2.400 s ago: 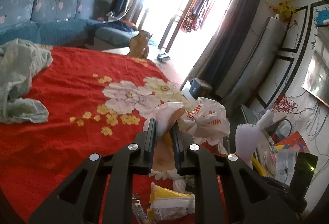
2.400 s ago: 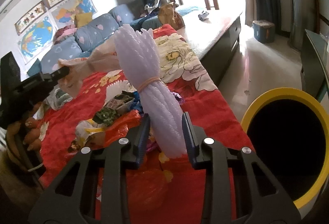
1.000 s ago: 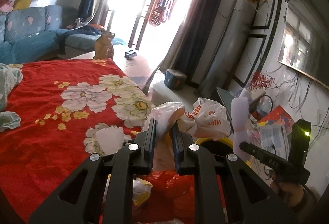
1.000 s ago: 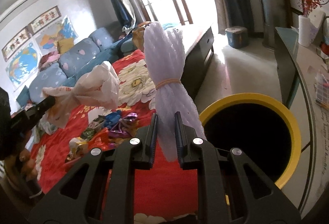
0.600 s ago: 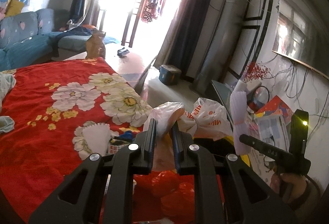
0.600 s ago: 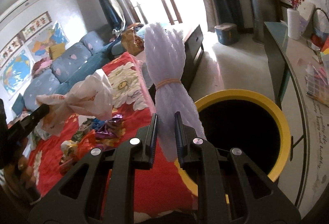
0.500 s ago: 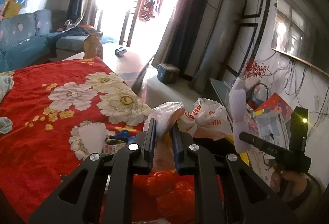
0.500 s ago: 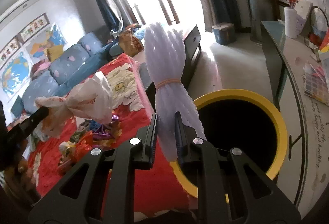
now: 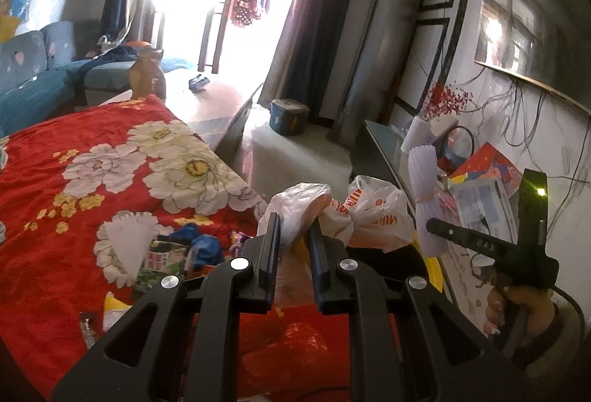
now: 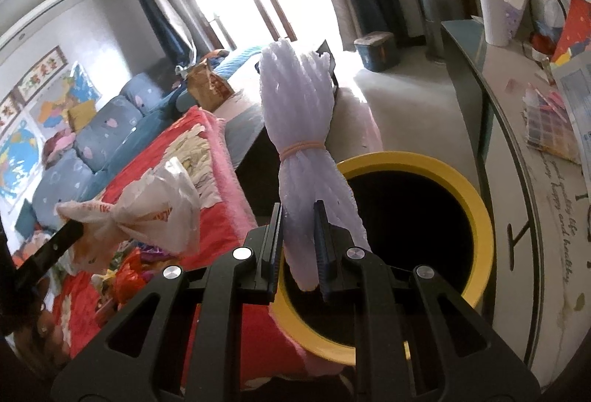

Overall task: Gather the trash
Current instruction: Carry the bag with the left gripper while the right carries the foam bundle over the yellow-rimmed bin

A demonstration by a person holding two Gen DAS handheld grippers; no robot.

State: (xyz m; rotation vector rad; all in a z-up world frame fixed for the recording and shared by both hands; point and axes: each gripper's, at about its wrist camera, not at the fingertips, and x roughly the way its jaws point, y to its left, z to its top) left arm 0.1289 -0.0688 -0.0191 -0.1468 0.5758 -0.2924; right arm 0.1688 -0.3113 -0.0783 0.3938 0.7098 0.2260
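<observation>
The left gripper (image 9: 293,236) had its two black jaws pressed tight on a crumpled white plastic bag with orange letters (image 9: 369,213). The neck of the bag sat right between the jaws, and the puffy part stuck out past the tips, up and to the right. In the right wrist view the same bag (image 10: 155,210) hung in the air over the edge of the bed, off to the left of the bin, with the left gripper's dark finger (image 10: 51,250) poking in from the lower left.

The right gripper (image 10: 298,228) had its jaws squeezed on a pale purple bundle of foam netting tied with an orange rubber band (image 10: 303,129). The low end of the bundle was caught between the jaws. The rest stood up tall above them, leaning a bit to the left. Right behind the bundle was a round bin with a yellow rim and a dark inside (image 10: 480,217). The gripper's tips were over the near left part of that rim.

In the left wrist view the right gripper (image 9: 436,226) came in from the right, held in a hand (image 9: 517,298), and the purple bundle (image 9: 424,195) stood up from it, just beside the bag.

Under both grippers lay a red blanket with big white flowers (image 9: 74,180). On it sat a small heap of colourful wrappers (image 9: 177,250) and a scrunched orange-red bag (image 9: 295,346). A blue sofa (image 10: 92,147) stood far back by the wall.
</observation>
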